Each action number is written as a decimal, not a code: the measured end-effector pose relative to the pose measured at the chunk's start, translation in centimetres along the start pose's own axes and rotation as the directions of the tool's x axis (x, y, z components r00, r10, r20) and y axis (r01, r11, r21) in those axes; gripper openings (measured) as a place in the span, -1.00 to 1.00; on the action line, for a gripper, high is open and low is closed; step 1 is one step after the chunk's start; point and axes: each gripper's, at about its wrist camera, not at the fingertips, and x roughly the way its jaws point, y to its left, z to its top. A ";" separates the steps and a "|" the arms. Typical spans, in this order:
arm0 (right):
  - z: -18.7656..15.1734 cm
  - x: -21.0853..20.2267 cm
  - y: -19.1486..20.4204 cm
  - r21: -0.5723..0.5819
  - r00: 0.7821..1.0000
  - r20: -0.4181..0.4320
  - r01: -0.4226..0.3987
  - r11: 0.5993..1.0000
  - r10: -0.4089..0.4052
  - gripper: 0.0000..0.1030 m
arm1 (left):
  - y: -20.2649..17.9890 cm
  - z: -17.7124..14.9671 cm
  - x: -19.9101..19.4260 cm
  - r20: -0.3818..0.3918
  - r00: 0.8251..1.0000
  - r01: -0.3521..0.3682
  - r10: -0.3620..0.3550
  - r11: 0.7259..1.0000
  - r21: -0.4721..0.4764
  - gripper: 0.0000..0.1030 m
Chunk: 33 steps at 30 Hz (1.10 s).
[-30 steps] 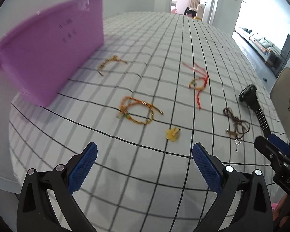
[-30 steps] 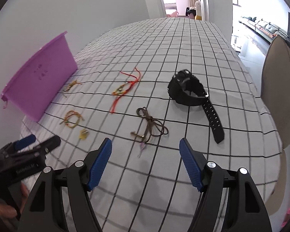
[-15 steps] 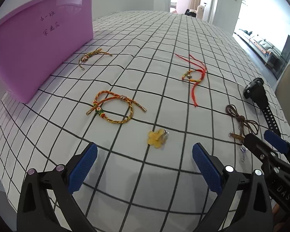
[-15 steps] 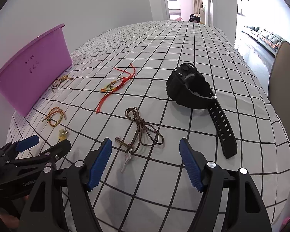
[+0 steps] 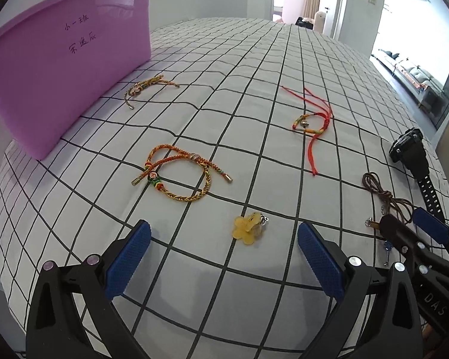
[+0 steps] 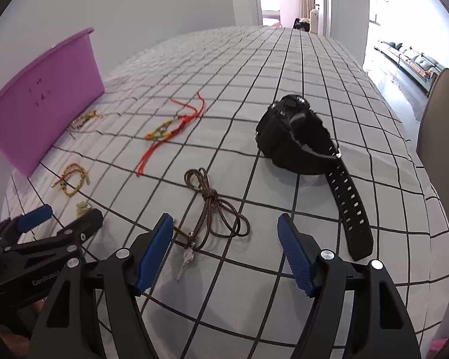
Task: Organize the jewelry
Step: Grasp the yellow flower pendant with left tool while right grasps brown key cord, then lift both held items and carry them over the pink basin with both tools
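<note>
my left gripper (image 5: 223, 249) hangs over the near edge of a table covered in a white cloth with a black grid (image 5: 254, 95), its blue pads spread wide with nothing between them. just ahead of the gap lies a small yellow flower-shaped charm (image 5: 248, 224), flat on the cloth and untouched. beyond it, a little to the left, sits a braided orange-and-gold bracelet (image 5: 181, 176) in a loose loop, and farther on a second braided bracelet (image 5: 145, 88) lies close to the wall of a purple plastic bin (image 5: 63, 68) with handwriting on its side. to the right of centre a red string bracelet (image 5: 312, 122) trails its loose ends across the grid. my right gripper (image 6: 226, 252) is also spread wide and empty, pads clear of everything. a knotted brown cord necklace (image 6: 215, 209) lies ahead of its left pad, and the small metal pendant at its end rests on the cloth near that pad; i cannot tell whether it touches. off to the right a black wristwatch (image 6: 296, 140) stands curled on its side, its strap stretched toward me. each gripper shows at the edge of the other's view, side by side and apart. all the jewelry is on the cloth, outside the bin.
</note>
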 end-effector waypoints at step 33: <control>-0.4 0.2 1.7 -0.091 1.000 0.020 0.019 0.996 -0.017 -0.82 | -1.2 -1.1 -1.6 0.058 0.992 0.106 -0.109 0.993 0.046 -0.62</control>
